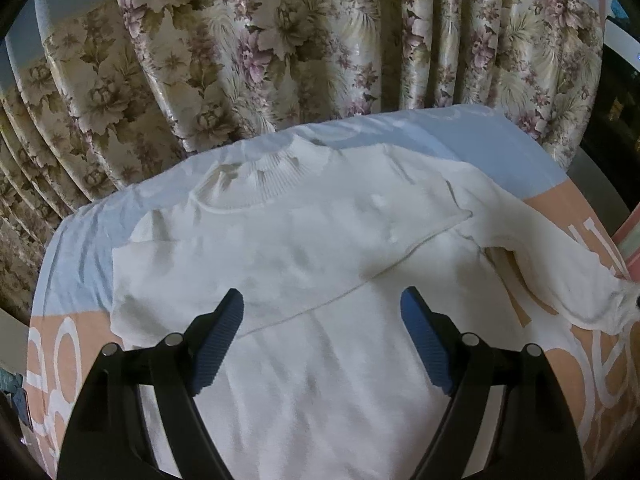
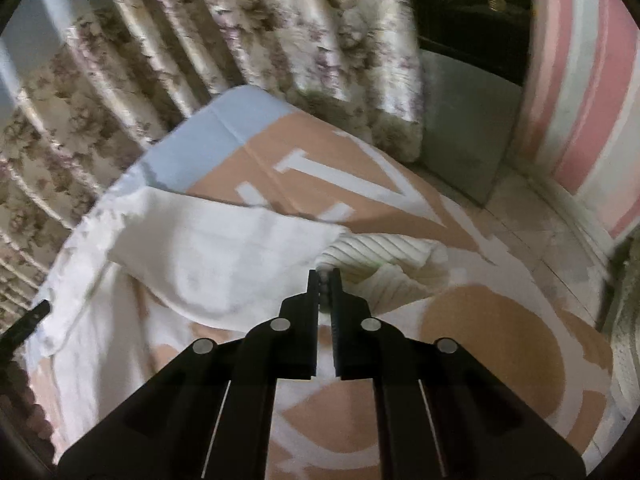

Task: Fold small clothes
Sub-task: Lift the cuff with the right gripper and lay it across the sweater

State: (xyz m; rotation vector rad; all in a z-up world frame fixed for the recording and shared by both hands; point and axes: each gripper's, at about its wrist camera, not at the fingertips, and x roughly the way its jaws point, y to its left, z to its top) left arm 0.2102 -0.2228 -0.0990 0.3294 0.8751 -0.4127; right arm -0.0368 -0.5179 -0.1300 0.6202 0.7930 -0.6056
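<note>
A white knit sweater (image 1: 304, 264) lies spread flat on the table, its ribbed collar (image 1: 260, 176) toward the curtain. One sleeve is folded across the chest; the other sleeve (image 1: 560, 264) stretches off to the right. My left gripper (image 1: 322, 308) hovers over the sweater's middle, open, with nothing between its blue pads. In the right wrist view my right gripper (image 2: 325, 278) is shut on the ribbed cuff (image 2: 384, 256) of that right sleeve (image 2: 208, 256), which hangs lifted a little off the cloth.
The table wears a peach and pale-blue cloth (image 2: 360, 184) with large white letters. A floral curtain (image 1: 280, 48) hangs close behind the far edge. To the right are a tiled floor (image 2: 532, 240), a dark cabinet (image 2: 472, 8) and a pink-striped wall (image 2: 588, 92).
</note>
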